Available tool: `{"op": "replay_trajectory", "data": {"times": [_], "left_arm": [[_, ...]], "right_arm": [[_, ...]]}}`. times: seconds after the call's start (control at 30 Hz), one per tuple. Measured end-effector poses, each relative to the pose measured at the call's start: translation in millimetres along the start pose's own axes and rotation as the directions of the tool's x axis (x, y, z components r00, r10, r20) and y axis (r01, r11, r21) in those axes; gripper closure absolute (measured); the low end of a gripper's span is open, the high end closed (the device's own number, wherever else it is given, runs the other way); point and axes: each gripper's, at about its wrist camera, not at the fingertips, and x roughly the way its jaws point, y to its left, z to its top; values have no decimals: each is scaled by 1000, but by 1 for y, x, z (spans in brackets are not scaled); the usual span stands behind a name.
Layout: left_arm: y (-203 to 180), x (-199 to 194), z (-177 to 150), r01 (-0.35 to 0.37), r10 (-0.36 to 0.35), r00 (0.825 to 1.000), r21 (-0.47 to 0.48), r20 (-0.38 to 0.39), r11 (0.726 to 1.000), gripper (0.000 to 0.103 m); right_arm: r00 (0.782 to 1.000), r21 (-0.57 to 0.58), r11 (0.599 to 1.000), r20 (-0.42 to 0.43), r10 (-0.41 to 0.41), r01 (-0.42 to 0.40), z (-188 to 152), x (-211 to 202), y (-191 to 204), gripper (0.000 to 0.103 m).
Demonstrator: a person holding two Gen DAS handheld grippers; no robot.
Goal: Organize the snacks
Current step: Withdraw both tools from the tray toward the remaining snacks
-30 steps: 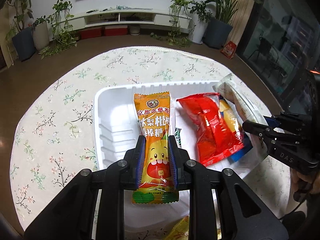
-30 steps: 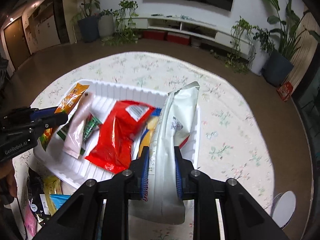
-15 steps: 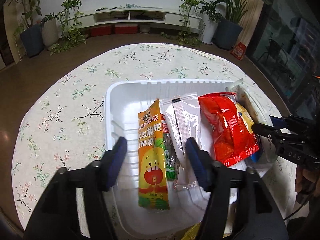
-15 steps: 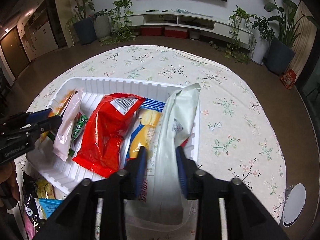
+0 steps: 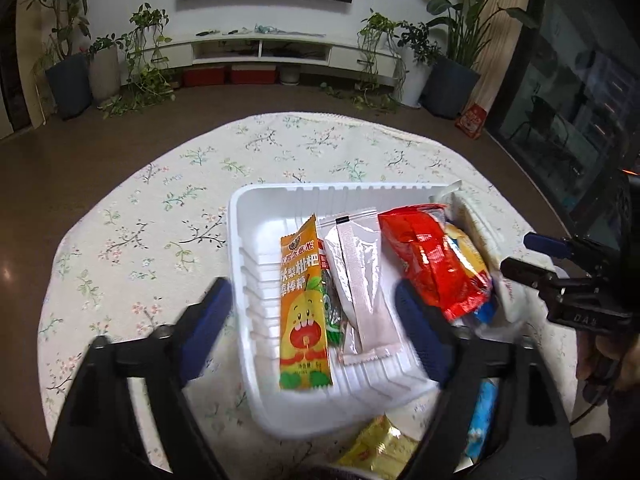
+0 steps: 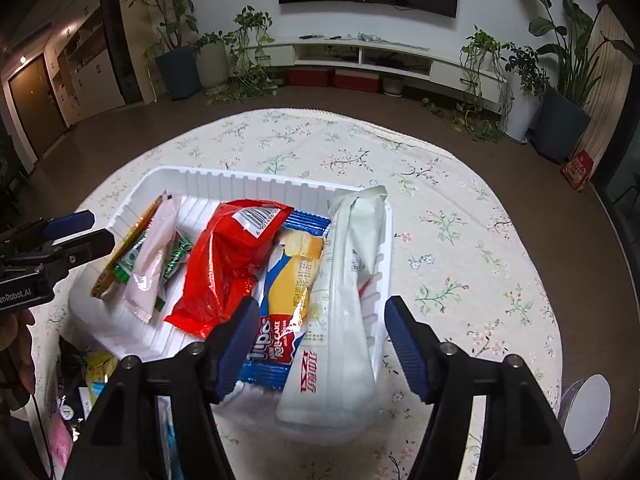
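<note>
A white plastic tray [image 5: 256, 240] [image 6: 248, 182] on the flowered table holds an orange snack bar [image 5: 304, 304], a pale pink packet [image 5: 366, 276], a red bag [image 5: 432, 256] [image 6: 228, 256], a blue and yellow roll cake pack [image 6: 288, 288] and a long white pouch [image 6: 344, 300] leaning on the tray's right rim. My left gripper [image 5: 316, 328] is open above the orange bar and pink packet, holding nothing. My right gripper [image 6: 316, 340] is open around the near end of the white pouch, not touching it.
Loose snacks lie at the table's near edge: a yellow packet [image 5: 380, 452] and a light blue one [image 5: 480, 412], more at the left in the right wrist view [image 6: 92, 380]. A white disc [image 6: 588, 412] is on the floor beyond the table at right. Floor and potted plants surround the table.
Both grippers opened. The left let go of the orange bar, which now lies in the tray; the right let go of the white pouch, now resting on the tray's right side. Both pulled back.
</note>
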Motion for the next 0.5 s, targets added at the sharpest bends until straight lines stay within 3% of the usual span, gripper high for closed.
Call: {"op": "replay_trajectory", "data": {"times": [0.07, 0.3, 0.5], "left_arm": [[1, -20, -4, -7, 7, 1000, -3, 28, 1000, 1], [1, -90, -33, -44, 42, 993, 11, 109, 999, 0], [3, -147, -90, -98, 93, 977, 15, 192, 995, 0]], "right_arm": [[1000, 10, 1000, 21, 3, -3, -1, -11, -4, 31], [989, 77, 996, 141, 32, -44, -14, -75, -23, 22], [976, 151, 982, 202, 78, -110, -54, -125, -34, 15]]}}
